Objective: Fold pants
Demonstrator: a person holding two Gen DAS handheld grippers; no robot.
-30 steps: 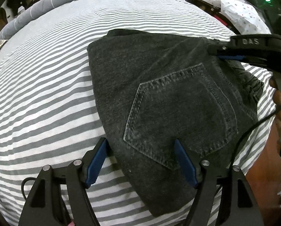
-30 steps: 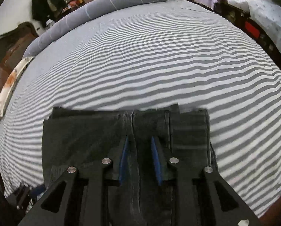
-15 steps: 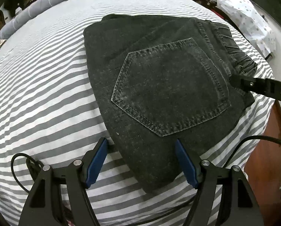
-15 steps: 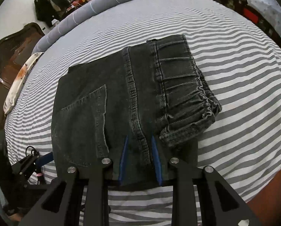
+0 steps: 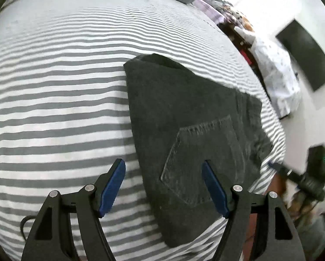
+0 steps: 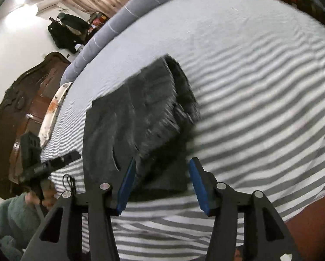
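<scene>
The dark grey denim pants lie folded into a compact rectangle on the striped bed, back pocket facing up. They also show in the right wrist view, motion-blurred, with the elastic waistband on the right side. My left gripper is open and empty, held above the near edge of the pants. My right gripper is open and empty, held above the near edge of the pants. The right gripper shows at the right edge of the left wrist view, off the bed's side.
The grey-and-white striped bed sheet covers the bed. A rolled grey duvet lies at the far end. A dark wooden headboard stands at the left. A black screen hangs on the wall beyond the bed.
My right gripper has opened and let go of the pants' waistband, then pulled back off the bed. My left gripper has drawn back and swung. The pants lie flat and folded.
</scene>
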